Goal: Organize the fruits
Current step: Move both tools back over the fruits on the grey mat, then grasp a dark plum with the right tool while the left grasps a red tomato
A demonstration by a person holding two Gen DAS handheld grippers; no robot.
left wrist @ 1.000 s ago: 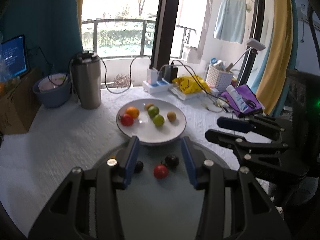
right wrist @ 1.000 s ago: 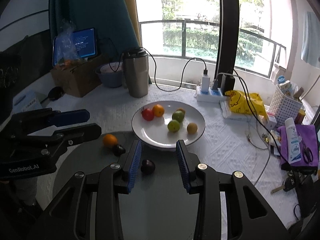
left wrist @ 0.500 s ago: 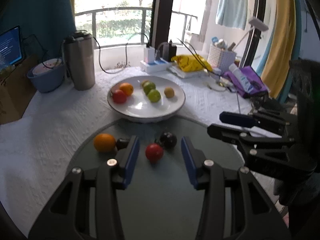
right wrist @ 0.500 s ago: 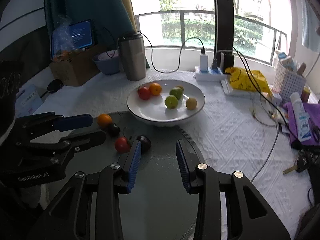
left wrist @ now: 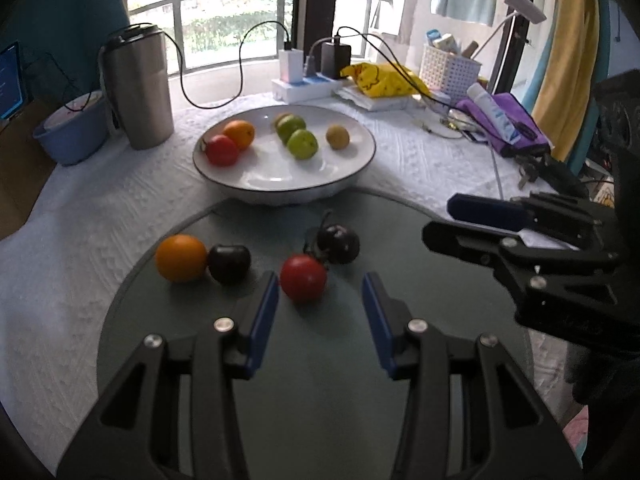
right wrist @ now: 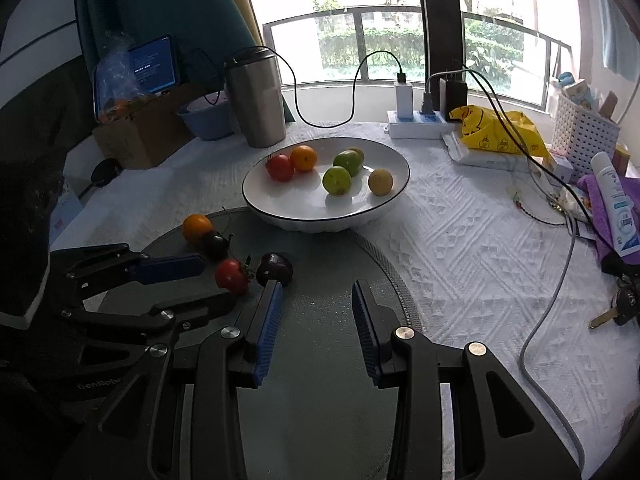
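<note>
Nearest, the left gripper (left wrist: 320, 304) hung with fingers spread and empty, a red tomato (left wrist: 303, 278) just ahead of its tips. The right gripper (right wrist: 316, 312) was likewise parted, holding nothing. On the round glass mat (left wrist: 320, 400) four fruits still waited: tomato, two dark plums, an orange (left wrist: 181, 258). Beyond, the white plate (left wrist: 360, 160) already held six, so the job looked over half done. Only the right view showed keys (right wrist: 620, 304) on the table.
</note>
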